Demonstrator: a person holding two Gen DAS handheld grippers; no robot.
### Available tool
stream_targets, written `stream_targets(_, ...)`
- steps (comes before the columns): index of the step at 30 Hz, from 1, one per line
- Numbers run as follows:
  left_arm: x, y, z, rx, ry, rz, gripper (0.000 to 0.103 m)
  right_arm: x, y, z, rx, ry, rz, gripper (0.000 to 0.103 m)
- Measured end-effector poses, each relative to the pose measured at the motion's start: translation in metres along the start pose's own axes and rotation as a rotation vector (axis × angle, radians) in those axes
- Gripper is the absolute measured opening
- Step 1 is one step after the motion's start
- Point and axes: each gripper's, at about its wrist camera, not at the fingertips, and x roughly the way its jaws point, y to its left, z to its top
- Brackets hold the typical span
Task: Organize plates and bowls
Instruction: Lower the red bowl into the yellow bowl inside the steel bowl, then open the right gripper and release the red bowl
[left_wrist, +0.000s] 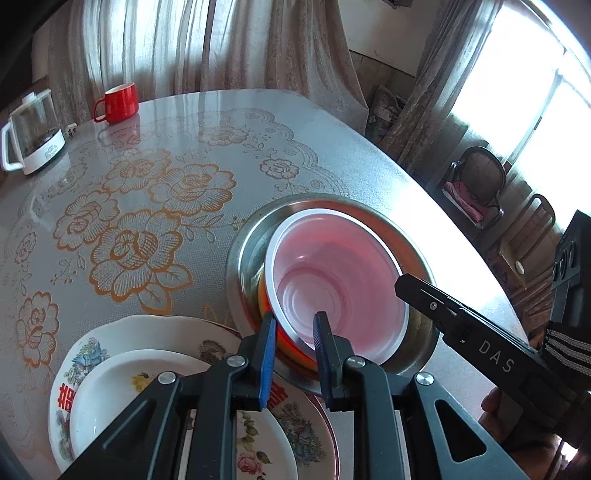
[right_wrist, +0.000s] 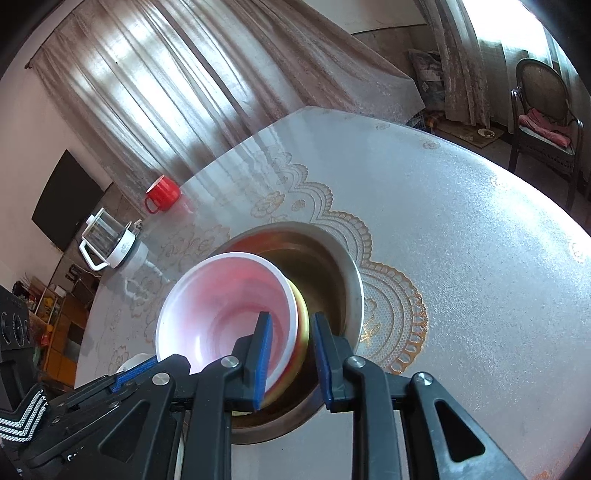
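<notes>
I am loosening both the left gripper (left_wrist: 294, 325) and right gripper (right_wrist: 291, 325) around the pink bowl (left_wrist: 343, 273)'s rim, pads parted, now nested in the steel basin (left_wrist: 240, 258); plates (left_wrist: 110, 369) beside it are stacked.

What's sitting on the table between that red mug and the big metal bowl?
Nothing: between the red mug and the metal bowl the left wrist view shows only bare flowered tablecloth. The kettle stands off to the side.

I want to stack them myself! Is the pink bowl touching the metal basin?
Cannot tell. In both wrist views the pink bowl sits inside the metal basin, nested on an orange bowl hiding any contact.
</notes>
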Motion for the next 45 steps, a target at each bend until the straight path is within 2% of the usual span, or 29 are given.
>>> stream_targets(2, 0.002, -0.005, 0.0, 0.035, -0.004, 0.032, 0.023, 0.001, 0.003, 0.001, -0.029, 0.007, -0.019, 0.023)
stream_targets(4, 0.005, -0.008, 0.001, 0.057, -0.003, 0.056, 0.023, 0.003, 0.009, 0.002, -0.08, 0.011, -0.056, 0.028)
stream_targets(7, 0.011, -0.007, 0.003, 0.064, -0.003, 0.061, 0.025, 0.007, 0.015, 0.005, -0.149, 0.02, -0.096, 0.029)
stream_targets(9, 0.01, -0.005, 0.003, 0.056, -0.008, 0.044, 0.031, 0.012, 0.02, 0.006, -0.212, 0.028, -0.115, 0.029)
stream_targets(10, 0.008, -0.004, 0.003, 0.053, -0.016, 0.035, 0.037, 0.014, 0.022, 0.006, -0.245, 0.027, -0.137, 0.027)
stream_targets(12, 0.004, -0.004, 0.003, 0.057, -0.038, 0.054, 0.044, 0.017, 0.026, 0.006, -0.294, 0.024, -0.179, 0.027)
stream_targets(15, 0.002, -0.002, 0.004, 0.062, -0.054, 0.084, 0.045, 0.023, 0.029, 0.007, -0.327, 0.019, -0.214, 0.022)
stream_targets(17, 0.001, 0.001, 0.004, 0.053, -0.056, 0.093, 0.045, 0.025, 0.029, 0.007, -0.335, 0.009, -0.233, 0.025)
stream_targets(25, 0.001, 0.004, -0.001, 0.058, -0.072, 0.141, 0.045, 0.027, 0.029, 0.007, -0.296, 0.015, -0.189, 0.027)
stream_targets(45, -0.022, 0.002, -0.019, 0.076, -0.116, 0.136, 0.045, -0.024, 0.003, -0.004, -0.119, -0.072, -0.074, 0.031)
